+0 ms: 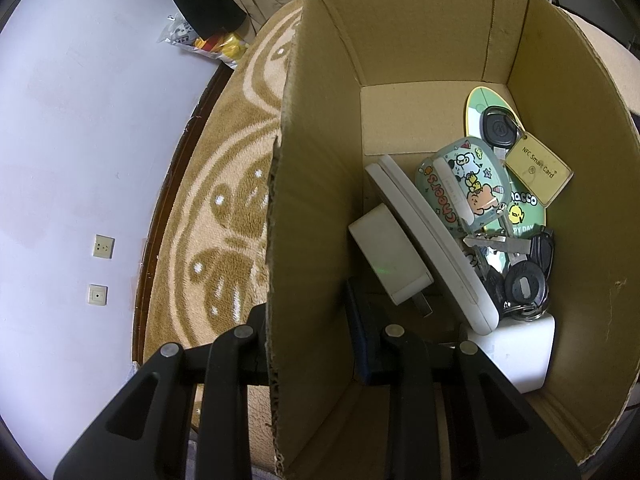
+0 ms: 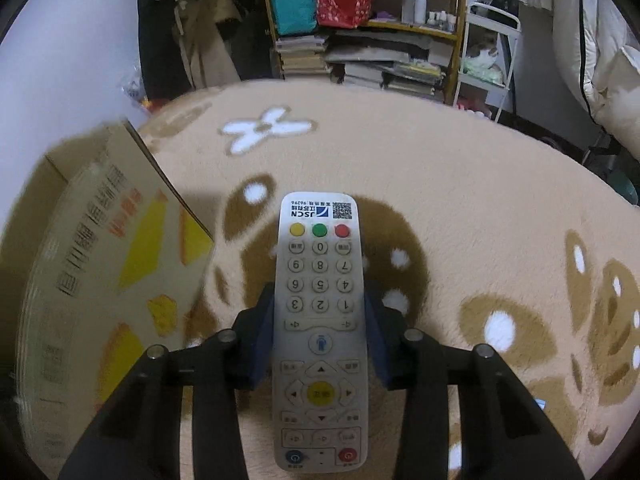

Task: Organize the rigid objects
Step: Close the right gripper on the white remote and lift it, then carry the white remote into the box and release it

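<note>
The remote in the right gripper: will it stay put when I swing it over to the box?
Probably stiff: the remote looks like a hard plastic bar. The right gripper clamps its smooth side edges near mid-length, so it may pivot or slip if swung fast. It seems light, so a slow move to the cardboard box should hold.

Tan patterned rug (image 2: 440, 184) with a cardboard box (image 1: 560, 160) on it.

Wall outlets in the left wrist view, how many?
2. Both sit on the white wall at the left of the frame, one above the other: the upper wall outlet and the lower wall outlet. More may lie outside the view.
</note>
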A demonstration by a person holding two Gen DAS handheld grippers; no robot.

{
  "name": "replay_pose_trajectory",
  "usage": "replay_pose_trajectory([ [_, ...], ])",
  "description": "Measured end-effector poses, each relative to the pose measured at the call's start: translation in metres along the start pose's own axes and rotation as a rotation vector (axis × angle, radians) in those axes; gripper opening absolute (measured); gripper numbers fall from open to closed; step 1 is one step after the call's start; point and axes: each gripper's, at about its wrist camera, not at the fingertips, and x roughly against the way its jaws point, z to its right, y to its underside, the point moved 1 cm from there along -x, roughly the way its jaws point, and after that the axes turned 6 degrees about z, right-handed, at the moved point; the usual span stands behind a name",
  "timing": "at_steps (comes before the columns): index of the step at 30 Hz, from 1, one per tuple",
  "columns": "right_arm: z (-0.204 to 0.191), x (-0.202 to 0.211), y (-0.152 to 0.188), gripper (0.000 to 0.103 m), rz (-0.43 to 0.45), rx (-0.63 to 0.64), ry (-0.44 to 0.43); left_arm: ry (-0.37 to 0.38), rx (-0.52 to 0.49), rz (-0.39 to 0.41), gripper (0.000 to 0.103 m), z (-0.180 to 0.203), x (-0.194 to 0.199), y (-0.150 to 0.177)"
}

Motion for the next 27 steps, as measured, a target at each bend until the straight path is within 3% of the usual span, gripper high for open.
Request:
replay_pose_trajectory([
  [14,-0.047,0.088,-0.032,0.044,0.245,0.015,-0.191,-0.001,-0.001,0.000,0.027,0.000,0.000,0.000],
  [27,-0.090,0.094,-0.024,0.044,0.199,0.017,-0.350,0.004,-0.001,-0.007,0.027,-0.002,-0.004,0.003],
])
